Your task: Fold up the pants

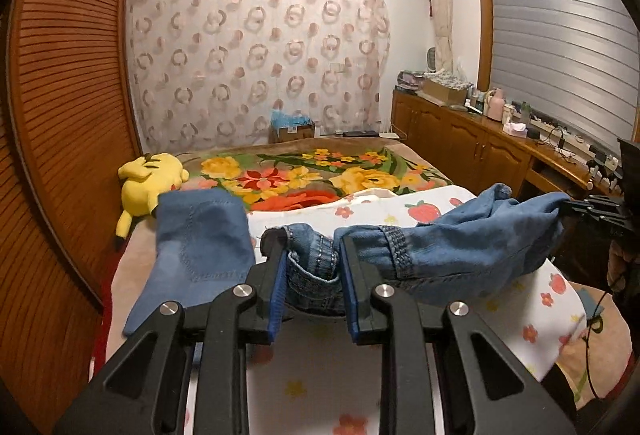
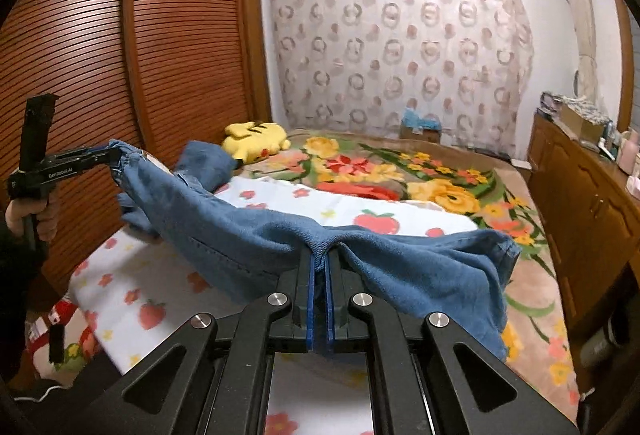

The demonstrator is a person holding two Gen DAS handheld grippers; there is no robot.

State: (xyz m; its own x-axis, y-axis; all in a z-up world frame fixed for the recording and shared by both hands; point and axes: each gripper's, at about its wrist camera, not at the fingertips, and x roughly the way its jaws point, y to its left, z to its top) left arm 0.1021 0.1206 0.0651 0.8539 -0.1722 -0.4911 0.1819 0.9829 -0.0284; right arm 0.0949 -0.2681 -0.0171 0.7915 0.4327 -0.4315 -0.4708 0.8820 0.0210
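Note:
The blue denim pants (image 1: 460, 235) hang lifted between my two grippers above a white strawberry-print sheet (image 1: 556, 299) on the bed. My left gripper (image 1: 312, 255) is shut on the bunched elastic waistband, with a pant part flopping to the left. My right gripper (image 2: 319, 261) is shut on a fold of the pants (image 2: 248, 235), cloth draping to both sides. The left gripper also shows in the right wrist view (image 2: 108, 155), at the far left, holding the waistband. The right gripper shows at the right edge of the left wrist view (image 1: 576, 207).
A yellow plush toy (image 1: 148, 183) lies at the bed's far left by the slatted wardrobe (image 1: 60, 115). A floral blanket (image 1: 320, 175) covers the far bed. A wooden cabinet (image 1: 472, 147) with clutter runs along the right. A curtain hangs at the back.

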